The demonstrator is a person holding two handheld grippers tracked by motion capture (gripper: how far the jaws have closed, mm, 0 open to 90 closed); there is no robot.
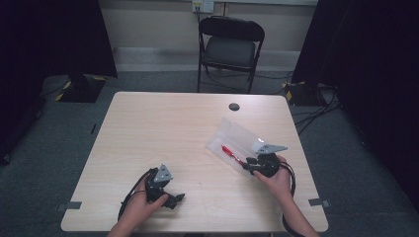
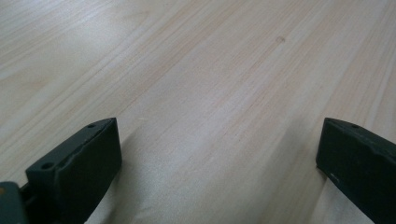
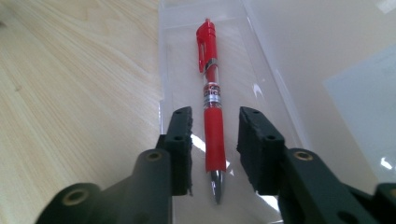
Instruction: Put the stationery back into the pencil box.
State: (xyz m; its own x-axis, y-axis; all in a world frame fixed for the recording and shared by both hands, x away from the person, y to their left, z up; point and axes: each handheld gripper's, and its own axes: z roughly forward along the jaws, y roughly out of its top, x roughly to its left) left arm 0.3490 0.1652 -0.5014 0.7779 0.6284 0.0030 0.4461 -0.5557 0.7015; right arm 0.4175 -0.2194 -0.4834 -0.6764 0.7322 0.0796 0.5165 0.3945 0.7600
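Observation:
A red pen (image 1: 229, 152) (image 3: 212, 93) lies in an open clear plastic case (image 1: 232, 133) (image 3: 177, 46) on the right half of the wooden table (image 1: 163, 123). My right gripper (image 1: 247, 164) (image 3: 215, 116) is open. Its jaws straddle the pen's red grip near the metal tip, with a small gap on each side. My left gripper (image 1: 177, 197) (image 2: 219, 126) rests near the front left of the table. It is wide open over bare wood with nothing between its jaws.
A black folding chair (image 1: 230, 44) stands beyond the far edge. A round dark grommet (image 1: 234, 106) sits near the table's far side. Cables (image 1: 316, 106) lie on the floor at the right. Dark curtains hang on both sides.

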